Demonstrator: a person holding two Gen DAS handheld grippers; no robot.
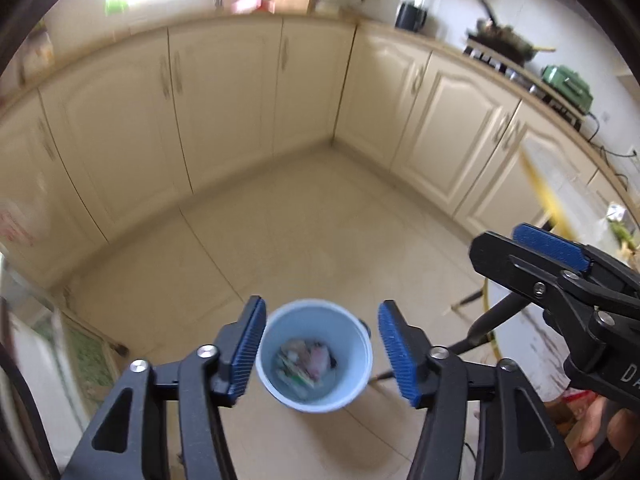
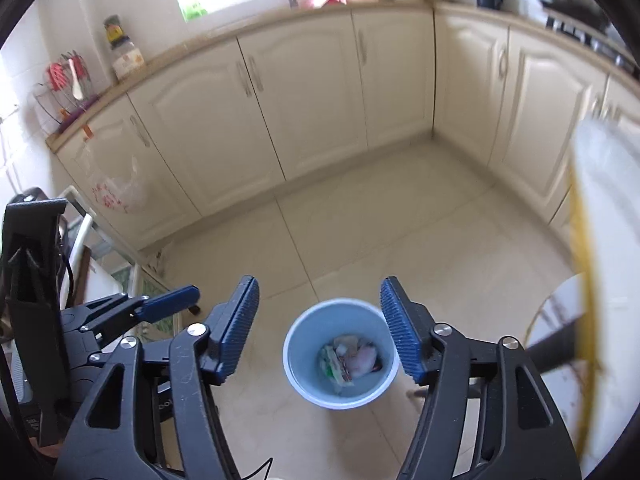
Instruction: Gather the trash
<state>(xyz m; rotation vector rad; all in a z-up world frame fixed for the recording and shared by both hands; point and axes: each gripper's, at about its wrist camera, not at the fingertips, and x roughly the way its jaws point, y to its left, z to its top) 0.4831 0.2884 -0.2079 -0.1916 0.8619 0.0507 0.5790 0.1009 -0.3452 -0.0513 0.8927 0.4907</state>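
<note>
**Ana:** Cream cabinets (image 2: 320,92) go around the corner of the kitchen, and pale floor tiles (image 2: 360,232) lie before them. What stands on the floor?

**Ben:** One light blue bin (image 2: 341,352). It stands upright on the tiles, well apart from the cabinets. In its bottom lies trash (image 2: 352,360), some crumpled wrappers and paper, white, pink and green. I cannot tell more, it is a little blurred.

**Ana:** Where are the grippers, compared with the bin?

**Ben:** Both hang above the bin and look down into it. In the right wrist view the right gripper (image 2: 320,328) has its blue pads (image 2: 396,332) spread wide, and the rim of the bin shows between them. It holds nothing. The left gripper (image 2: 132,312) appears to the left of the bin in this view, from the side.

**Ana:** And in the left wrist view?

**Ben:** The left gripper (image 1: 322,354) is also spread wide with nothing between its pads (image 1: 250,348); the bin (image 1: 315,354) with the trash (image 1: 306,362) is seen between them, lower down. The right gripper (image 1: 536,256) comes in to the right of the bin, higher, and its jaws stand apart too.

**Ana:** Anything else near the bin?

**Ben:** To the right of the bin is a round white table with a yellow edge (image 1: 520,344), and its dark legs (image 1: 492,316) reach the floor just beside the bin. Behind the bin, on the counter, stand a black kettle (image 1: 411,16) and a stove with a pan (image 1: 504,40).
</note>
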